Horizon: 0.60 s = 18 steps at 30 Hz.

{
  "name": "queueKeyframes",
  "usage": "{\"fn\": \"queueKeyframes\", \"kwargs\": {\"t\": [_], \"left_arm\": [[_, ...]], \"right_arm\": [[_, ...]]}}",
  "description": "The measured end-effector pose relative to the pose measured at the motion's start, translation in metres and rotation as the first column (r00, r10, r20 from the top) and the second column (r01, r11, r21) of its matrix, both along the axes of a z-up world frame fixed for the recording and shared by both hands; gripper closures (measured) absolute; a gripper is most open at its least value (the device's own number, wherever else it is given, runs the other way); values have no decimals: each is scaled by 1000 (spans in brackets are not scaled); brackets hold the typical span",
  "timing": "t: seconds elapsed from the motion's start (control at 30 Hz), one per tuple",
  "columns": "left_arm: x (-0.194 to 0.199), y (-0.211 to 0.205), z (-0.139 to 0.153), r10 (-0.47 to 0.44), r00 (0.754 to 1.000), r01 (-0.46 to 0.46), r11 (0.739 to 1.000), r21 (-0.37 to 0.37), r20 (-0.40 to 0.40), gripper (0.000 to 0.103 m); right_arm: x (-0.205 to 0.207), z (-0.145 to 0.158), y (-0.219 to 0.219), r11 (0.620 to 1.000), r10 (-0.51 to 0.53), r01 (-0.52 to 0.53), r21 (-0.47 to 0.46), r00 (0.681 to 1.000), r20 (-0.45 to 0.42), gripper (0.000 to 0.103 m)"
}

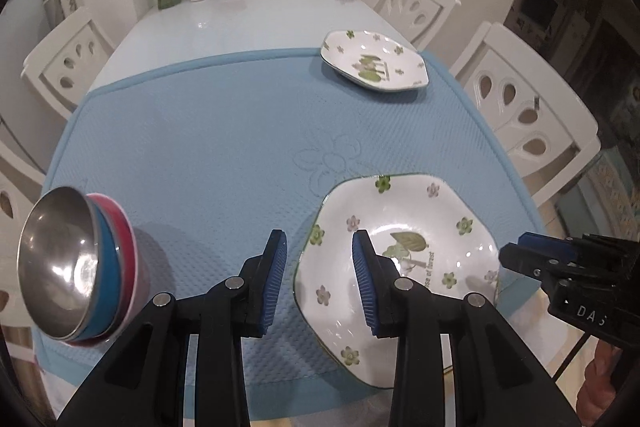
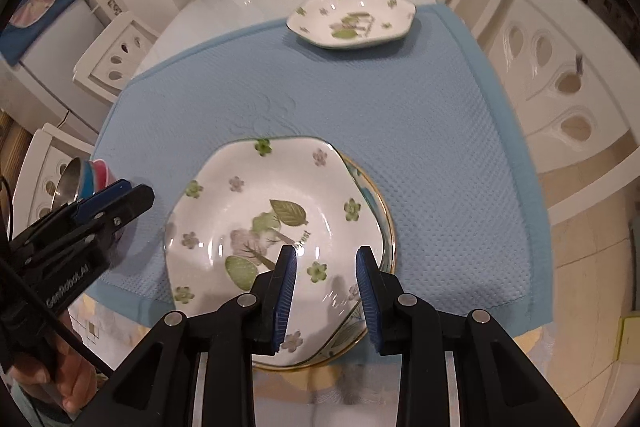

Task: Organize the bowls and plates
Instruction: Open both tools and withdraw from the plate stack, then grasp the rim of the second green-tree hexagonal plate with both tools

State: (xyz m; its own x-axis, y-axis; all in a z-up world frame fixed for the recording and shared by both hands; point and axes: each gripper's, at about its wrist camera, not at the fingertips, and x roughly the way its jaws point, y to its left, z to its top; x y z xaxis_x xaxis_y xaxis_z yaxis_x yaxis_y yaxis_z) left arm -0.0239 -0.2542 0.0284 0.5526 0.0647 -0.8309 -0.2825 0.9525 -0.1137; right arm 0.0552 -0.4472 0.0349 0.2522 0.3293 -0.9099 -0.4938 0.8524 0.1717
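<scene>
3 bowls (image 1: 76, 267) sat nested; floral plate (image 2: 272, 247) lay stacked on gold-rimmed plate (image 2: 384, 227). Far floral plate (image 1: 374, 61) remained unstacked. Both hand-held grippers, left (image 1: 320, 279) and right (image 2: 328, 291), were wide, empty.

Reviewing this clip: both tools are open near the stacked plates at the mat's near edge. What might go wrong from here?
1. The white floral hexagonal plate lies off-centre on a gold-rimmed plate, and both overhang the blue textured mat. A push could slide them toward the table edge.
2. The stacked bowls, steel inside blue and pink, sit near the mat's left edge. The left tool could knock them when swinging.
3. The second floral plate lies far off, so carrying it means a long reach.
</scene>
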Motion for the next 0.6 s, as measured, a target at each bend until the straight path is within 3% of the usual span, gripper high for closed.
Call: {"fn": "queueKeyframes", "kwargs": {"t": [0.17,0.27,0.33,0.37,0.43,0.5,0.53,0.6], "left_arm": [[-10,16,16,76,997,-76,997,-16,28,72],[-11,17,42,94,988,-96,995,5,119,72],[-4,16,58,90,983,-90,996,-4,162,71],[1,16,64,85,981,-85,996,-8,176,65],[12,16,73,76,977,-77,997,-3,199,62],[29,17,83,64,974,-69,998,15,220,62],[35,18,85,60,972,-66,998,19,226,59],[53,21,89,62,971,-69,997,21,233,40]], "right_arm": [[-2,21,-7,999,-29,30,-25,999,42,71],[-4,35,-15,999,-40,39,33,999,35,71],[-5,52,-17,998,-39,35,48,996,82,71],[-5,61,-17,998,-36,31,50,993,111,71],[0,77,-15,998,-35,25,60,987,159,64],[10,91,-15,995,-48,29,97,979,198,38],[15,96,-16,993,-63,39,115,975,214,35],[35,104,-17,986,-102,67,150,965,243,31]]}}
